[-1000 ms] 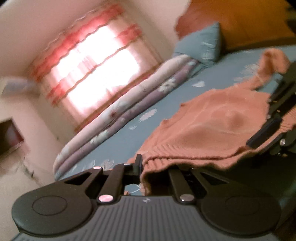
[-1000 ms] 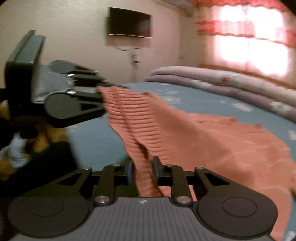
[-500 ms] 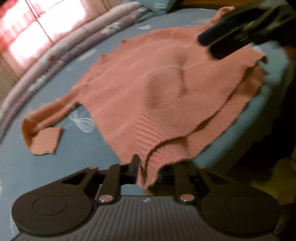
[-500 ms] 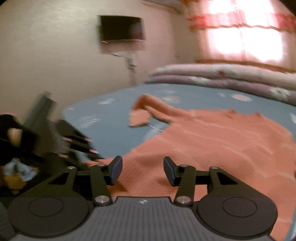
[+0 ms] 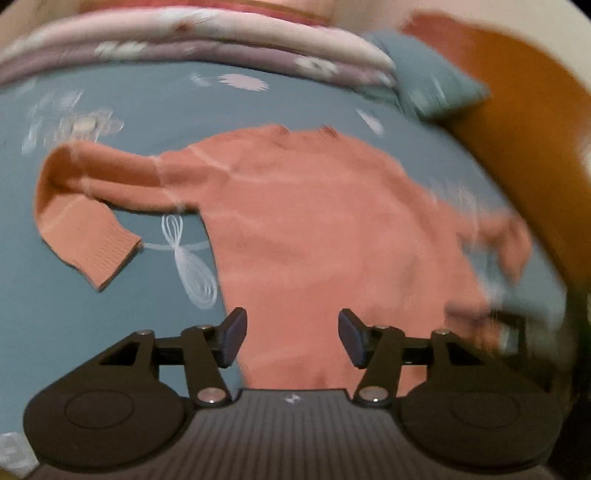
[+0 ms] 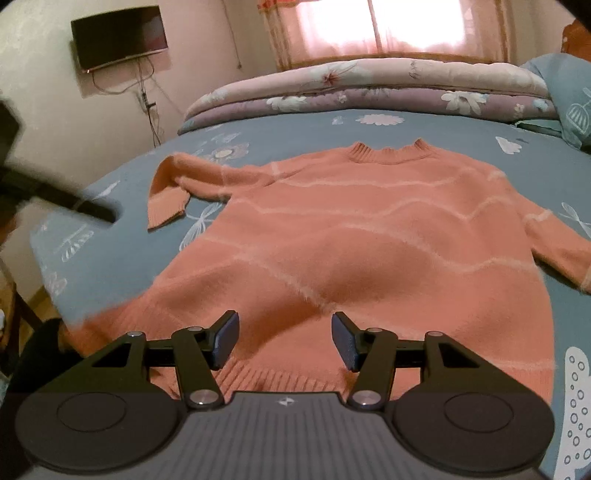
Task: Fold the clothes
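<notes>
Sweater is lying flat on the bed, long axis running from hem, nearest both tongs, to collar at the far end. Left tongs and right tongs are hovering over the hem, jaws having just been opening, gripping nothing. Folded-back sleeve is lying on the left tongs' side of the sweater, so they are probably nearer.

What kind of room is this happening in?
Most likely a bedroom: a bed with a blue flowered sheet, a rolled quilt by the curtained window, and a wall-mounted television.
</notes>
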Demonstrator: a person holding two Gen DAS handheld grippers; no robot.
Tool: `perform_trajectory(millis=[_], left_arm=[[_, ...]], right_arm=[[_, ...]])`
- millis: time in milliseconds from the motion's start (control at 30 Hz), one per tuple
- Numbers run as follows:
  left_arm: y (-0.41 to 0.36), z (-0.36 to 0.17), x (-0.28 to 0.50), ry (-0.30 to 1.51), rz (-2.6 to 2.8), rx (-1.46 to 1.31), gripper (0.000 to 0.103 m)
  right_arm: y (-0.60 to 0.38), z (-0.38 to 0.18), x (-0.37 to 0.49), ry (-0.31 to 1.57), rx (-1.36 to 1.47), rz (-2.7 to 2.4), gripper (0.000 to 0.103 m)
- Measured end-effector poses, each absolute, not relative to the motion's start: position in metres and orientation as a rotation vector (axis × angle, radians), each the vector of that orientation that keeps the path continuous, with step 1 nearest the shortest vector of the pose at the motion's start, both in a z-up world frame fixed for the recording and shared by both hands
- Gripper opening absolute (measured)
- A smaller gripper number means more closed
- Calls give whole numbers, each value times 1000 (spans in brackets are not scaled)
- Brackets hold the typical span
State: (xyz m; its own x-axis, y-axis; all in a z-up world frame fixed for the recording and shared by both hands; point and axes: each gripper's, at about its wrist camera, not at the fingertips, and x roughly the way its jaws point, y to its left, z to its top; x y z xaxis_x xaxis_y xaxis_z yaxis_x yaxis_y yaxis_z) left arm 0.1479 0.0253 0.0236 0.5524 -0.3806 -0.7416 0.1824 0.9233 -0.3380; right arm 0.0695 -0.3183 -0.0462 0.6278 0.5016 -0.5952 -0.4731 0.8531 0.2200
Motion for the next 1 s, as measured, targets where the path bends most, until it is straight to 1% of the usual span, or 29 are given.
perform_trajectory(millis=[133,267,533,633,833,900,933,1000], left_arm=[[40,-16,204,1017,-231,-359,53],[50,-51,221,1085,-205,-466,52],[55,-71,234,1107,-241,-506,52],[56,-75,240,1099,-274,-526,57],[55,-83,256,1040,-317,-600,58],[54,-86,257,1021,-354,-616,66],[55,-87,255,1015,-384,-623,68],[58,-91,245,1008,-436,-653,68]], right_arm=[[-315,-46,72,698,28,553,63],[-311,-40,75,689,8,553,63],[-303,-34,70,663,-39,567,63],[-300,-33,67,650,-57,584,63],[-297,-32,67,645,-61,589,63],[-296,-32,68,646,-64,585,63],[-295,-32,68,647,-66,582,63],[-295,-32,67,647,-70,581,64]])
